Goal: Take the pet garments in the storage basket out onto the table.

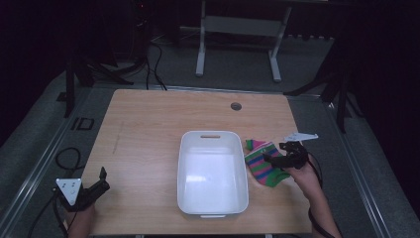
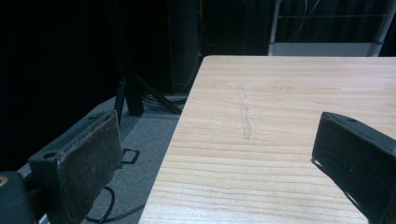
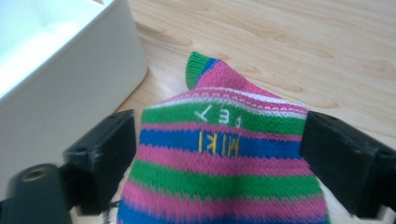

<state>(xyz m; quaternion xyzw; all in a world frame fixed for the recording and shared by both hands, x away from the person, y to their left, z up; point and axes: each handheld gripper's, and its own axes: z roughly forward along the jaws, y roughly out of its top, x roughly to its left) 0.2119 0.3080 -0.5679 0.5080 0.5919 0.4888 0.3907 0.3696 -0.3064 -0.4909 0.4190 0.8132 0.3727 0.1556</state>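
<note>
Left gripper (image 1: pixel 100 179) is seen at the near-left corner of the table (image 1: pixel 148 124), jaws spread wide, nothing between them; in the left gripper view bare wood and the table's left edge are framed between the two black jaws. White bin (image 1: pixel 213 206) is placed mid-table, slightly near, and looks unfilled. Striped sock (image 1: pixel 262 163) is laid flat on the wood just right of the bin, near its right wall, contact not resolvable. Right gripper (image 1: pixel 277 157) is positioned over the sock's near-right part; in the right gripper view the sock (image 3: pixel 224 158) is straddled by wide-set jaws, one at each side edge, with the bin wall (image 3: pixel 70 79) at left. No pinch or lift is evident, fabric appears unsqueezed. Progress is judged early: approach done, sock lined up; closing, lifting, and transfer into the bin are judged still to be done.
</note>
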